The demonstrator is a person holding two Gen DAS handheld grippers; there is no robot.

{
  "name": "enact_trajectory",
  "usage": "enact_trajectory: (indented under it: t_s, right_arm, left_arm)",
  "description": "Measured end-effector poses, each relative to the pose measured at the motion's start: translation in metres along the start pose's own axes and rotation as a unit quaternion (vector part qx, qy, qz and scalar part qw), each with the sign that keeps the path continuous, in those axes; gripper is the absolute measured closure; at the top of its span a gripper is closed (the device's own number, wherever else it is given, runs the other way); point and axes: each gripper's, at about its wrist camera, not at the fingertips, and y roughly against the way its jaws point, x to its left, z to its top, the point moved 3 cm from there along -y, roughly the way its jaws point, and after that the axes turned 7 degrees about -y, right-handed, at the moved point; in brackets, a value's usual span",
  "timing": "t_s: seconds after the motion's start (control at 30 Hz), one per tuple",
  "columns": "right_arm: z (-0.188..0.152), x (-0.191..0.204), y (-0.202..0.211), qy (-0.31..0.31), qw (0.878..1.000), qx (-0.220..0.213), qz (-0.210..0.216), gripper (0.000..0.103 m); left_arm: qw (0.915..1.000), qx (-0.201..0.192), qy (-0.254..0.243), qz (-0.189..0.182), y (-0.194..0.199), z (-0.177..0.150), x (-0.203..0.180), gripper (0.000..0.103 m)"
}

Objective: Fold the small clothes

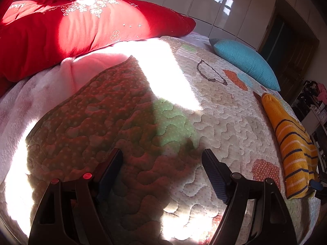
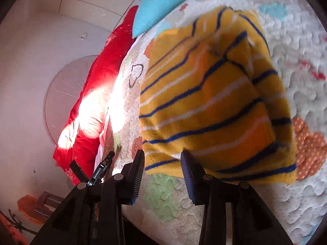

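Both grippers are released: my right gripper (image 2: 162, 158) straddles the near hem of the one folded yellow fleece garment with blue and white stripes (image 2: 212, 102), which lies on the cream quilted bedspread (image 1: 220, 110); my left gripper (image 1: 162, 155) hovers well apart from it. Risk, as I judge it: pinching one layer would drag the fold open. Beyond the garment: one teal knitted cushion (image 1: 245, 61), one red pillow (image 1: 81, 28).
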Motion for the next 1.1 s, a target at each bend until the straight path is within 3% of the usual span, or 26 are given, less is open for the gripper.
enact_trajectory:
  t_s: [0.07, 0.13, 0.23, 0.33, 0.47, 0.57, 0.73, 0.87, 0.97, 1.1]
  right_arm:
    - [0.016, 0.011, 0.009, 0.018, 0.999, -0.035, -0.01, 0.045]
    - [0.032, 0.011, 0.007, 0.026, 0.997, -0.057, -0.042, 0.042]
    - [0.048, -0.009, 0.002, 0.037, 0.982, -0.09, -0.161, 0.047]
    - [0.034, -0.016, 0.016, 0.043, 0.979, -0.123, -0.155, 0.05]
    - [0.0, -0.013, 0.038, 0.097, 0.959, -0.172, -0.205, 0.043]
    - [-0.014, -0.009, 0.046, 0.126, 0.947, -0.197, -0.221, 0.042]
    - [-0.026, -0.017, 0.06, 0.124, 0.939, -0.234, -0.218, 0.038]
    - [-0.046, -0.03, 0.065, 0.139, 0.924, -0.263, -0.242, 0.038]
    - [-0.054, -0.041, 0.065, 0.149, 0.909, -0.278, -0.271, 0.034]
    - [-0.052, -0.043, 0.067, 0.144, 0.911, -0.277, -0.269, 0.034]
  left_arm:
    - [1.0, 0.001, -0.005, 0.0, -0.002, 0.0, -0.001, 0.021]
    - [0.9999, 0.002, -0.011, 0.002, -0.003, -0.001, -0.003, 0.019]
    - [0.9998, 0.0, -0.019, 0.004, -0.005, -0.002, -0.005, 0.017]
    - [0.9997, -0.002, -0.024, 0.007, -0.005, -0.004, -0.006, 0.017]
    - [0.9994, -0.003, -0.03, 0.016, -0.004, -0.004, -0.008, 0.016]
    - [0.9972, -0.001, -0.058, 0.048, 0.008, -0.002, -0.021, 0.016]
    - [0.9915, -0.048, -0.112, 0.045, 0.058, -0.003, -0.089, 0.016]
    - [0.9839, -0.078, -0.159, 0.023, 0.079, -0.008, -0.155, 0.004]
    - [0.9772, -0.087, -0.193, 0.014, 0.082, -0.013, -0.199, 0.004]
    - [0.9718, -0.05, -0.23, -0.015, 0.08, -0.027, -0.24, 0.004]
